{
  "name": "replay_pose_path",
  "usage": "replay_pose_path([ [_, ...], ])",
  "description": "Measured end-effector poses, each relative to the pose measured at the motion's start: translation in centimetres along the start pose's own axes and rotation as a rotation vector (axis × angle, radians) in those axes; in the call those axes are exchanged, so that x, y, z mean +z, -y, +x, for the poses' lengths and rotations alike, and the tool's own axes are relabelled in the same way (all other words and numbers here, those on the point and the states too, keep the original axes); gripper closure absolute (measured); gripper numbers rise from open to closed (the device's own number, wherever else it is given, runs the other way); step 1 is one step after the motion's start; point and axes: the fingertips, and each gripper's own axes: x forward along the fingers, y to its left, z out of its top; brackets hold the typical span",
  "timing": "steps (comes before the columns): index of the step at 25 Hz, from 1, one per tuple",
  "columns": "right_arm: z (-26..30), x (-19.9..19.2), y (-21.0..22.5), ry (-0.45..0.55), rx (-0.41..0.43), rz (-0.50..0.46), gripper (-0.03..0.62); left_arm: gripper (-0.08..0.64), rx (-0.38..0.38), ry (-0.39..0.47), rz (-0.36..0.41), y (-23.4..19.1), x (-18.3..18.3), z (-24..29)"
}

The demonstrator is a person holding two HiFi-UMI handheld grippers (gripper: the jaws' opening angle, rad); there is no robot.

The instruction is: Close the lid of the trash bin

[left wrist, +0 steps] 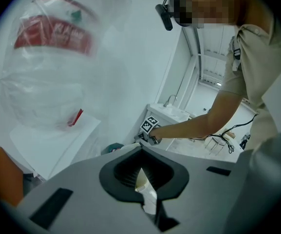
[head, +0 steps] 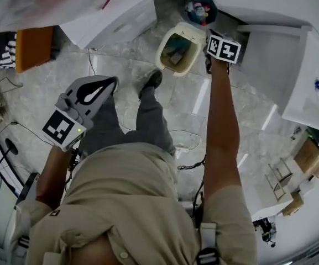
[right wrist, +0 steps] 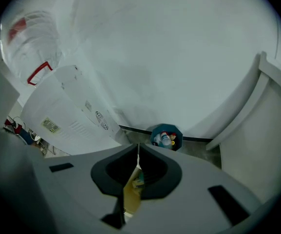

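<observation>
Bin [head: 160,53] on the floor [head: 120,65], upper middle of the head view, mouth wide open, rubbish [head: 176,54] showing inside. Lid [head: 195,32] apparently flipped up along the upper-right side of the rim, seen nearly edge-on; not 100% sure of the hinge side. Not closed yet, anyway.

Right gripper [right wrist: 138,152]: clenched shut in its own view, tips together in a thin seam, nothing caught in there. In the head view, parked just right of the bin at full arm stretch, practically against that raised lid, nose aimed past it at the blue tub [right wrist: 153,137] by the wall [right wrist: 179,57]. So: lid to the left of the fingers, bin mouth further left and a bit lower in the frame.

Left gripper [left wrist: 141,151]: also pinched shut and empty, hanging back at lower left of the head view, well apart from the bin. Just pointing that way, right arm [left wrist: 198,126] visible mid-frame in its view.

Pretty clearly a right-hand job. Guessing a sideways nudge toward frame left, closed jaws as a pusher, enough to tip the lid over the opening. Worth aiming at the lid itself and not the bin body; probably a light bin, likely to skid on the floor otherwise.
</observation>
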Motion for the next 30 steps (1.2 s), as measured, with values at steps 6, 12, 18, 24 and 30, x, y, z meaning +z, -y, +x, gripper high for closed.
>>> replay_pose_path([
  [6, 3.0, -1.6, 0.8, -0.037, -0.016, 0.008, 0.566, 0.546, 0.004, -0.038, -0.039, -1.1, -2.6, 0.6],
  [12, 4.4, -2.4, 1.1, -0.042, -0.018, 0.018, 0.566, 0.546, -0.007, -0.048, -0.047, -1.6, -3.3, 1.4],
  [18, 4.1, -2.9, 0.6, -0.084, -0.035, -0.011, 0.566, 0.546, -0.008, -0.038, -0.04, -2.1, -3.6, 1.5],
  [24, 3.2, -5.2, -0.8, -0.121, -0.017, -0.001, 0.566, 0.546, -0.022, -0.049, -0.048, -1.7, -4.0, 1.8],
  [30, 2.2, -8.6, -2.6, -0.152, 0.01, 0.004, 0.566, 0.546, -0.032, -0.054, -0.047, -1.2, -4.0, 2.1],
])
